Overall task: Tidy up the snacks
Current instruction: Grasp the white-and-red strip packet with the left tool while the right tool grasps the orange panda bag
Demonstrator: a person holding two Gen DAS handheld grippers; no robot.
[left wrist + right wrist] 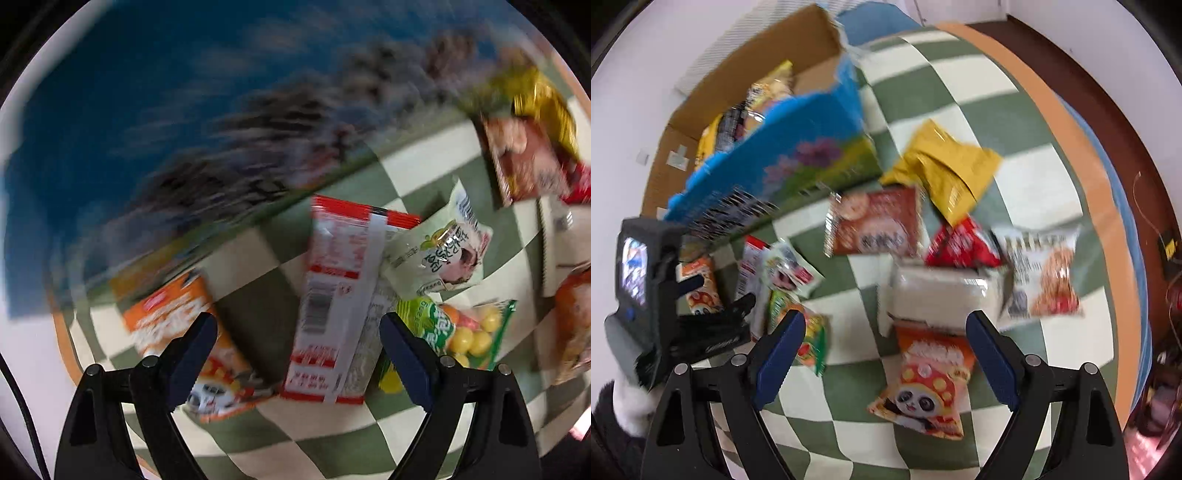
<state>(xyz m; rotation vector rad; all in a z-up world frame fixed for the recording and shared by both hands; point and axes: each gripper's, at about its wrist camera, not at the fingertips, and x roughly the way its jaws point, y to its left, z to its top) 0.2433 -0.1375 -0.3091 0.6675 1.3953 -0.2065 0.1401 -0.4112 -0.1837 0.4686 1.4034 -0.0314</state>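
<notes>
Directly below the left gripper [297, 354], jaws spread wide and gripping nothing: a red-and-white packet [332, 295] lying lengthwise in the gap, clear of both pads. Just left of its left finger [192, 350], an orange packet [192, 332], partly covered by that finger; just right of the right finger, a green candy bag [469, 332], with a pale green pouch [439, 251] ahead of it. Beyond these, close ahead, the blue wall of a box [147, 129], smeared by blur, print unreadable. Likewise wide and empty, the right gripper [886, 354] above the checked cloth [960, 110], an orange panda packet [931, 384] between its fingers without touching, a white wrapped block [942, 291] just ahead. Farther ahead, a brown snack bag [875, 221], a yellow pouch [945, 166] and a red packet [960, 243]; ahead to the right, a white bag [1045, 273]. Open cloth ahead and right up to the table's orange edge [1052, 103]. Ahead left, the open cardboard box [783, 74] with packets inside, mostly hidden by its wall. Far left, the other gripper, partly cut off.
</notes>
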